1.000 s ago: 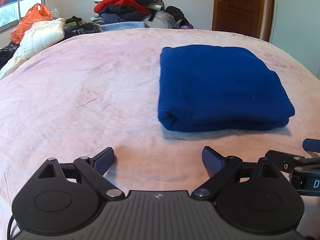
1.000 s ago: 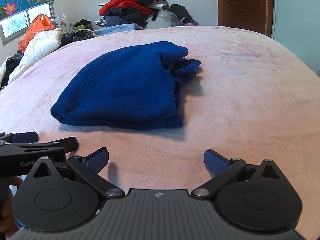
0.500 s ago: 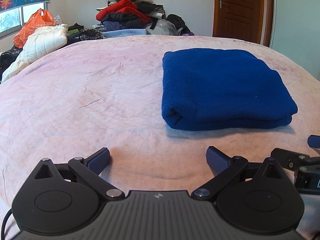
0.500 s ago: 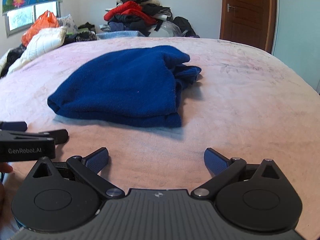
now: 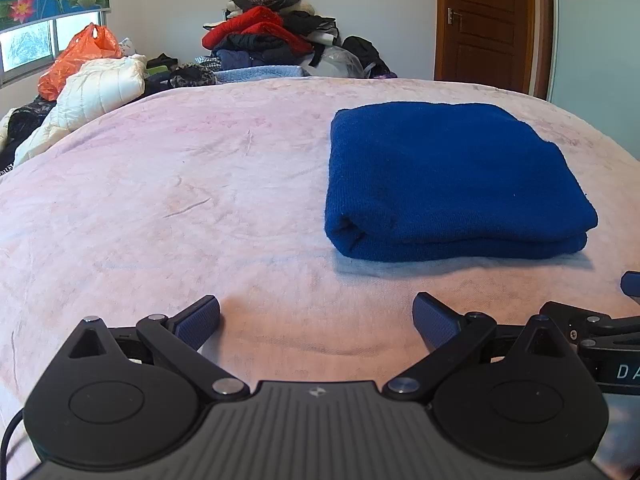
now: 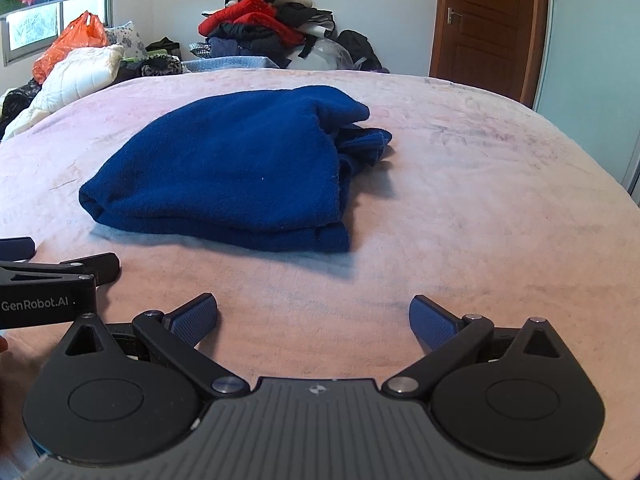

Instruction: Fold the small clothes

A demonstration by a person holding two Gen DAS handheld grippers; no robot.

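Blue garment (image 5: 452, 176) is lying folded on the pink bed (image 5: 180, 200), with loose bunched edges on its right side in the right wrist view (image 6: 240, 168). We are holding the left gripper (image 5: 316, 318) wide and empty over the near bed, garment ahead to its right. We are holding the right gripper (image 6: 313, 317) wide too, gripping nothing, garment ahead to its left. Clothes pile (image 5: 272, 38) is sitting far behind.
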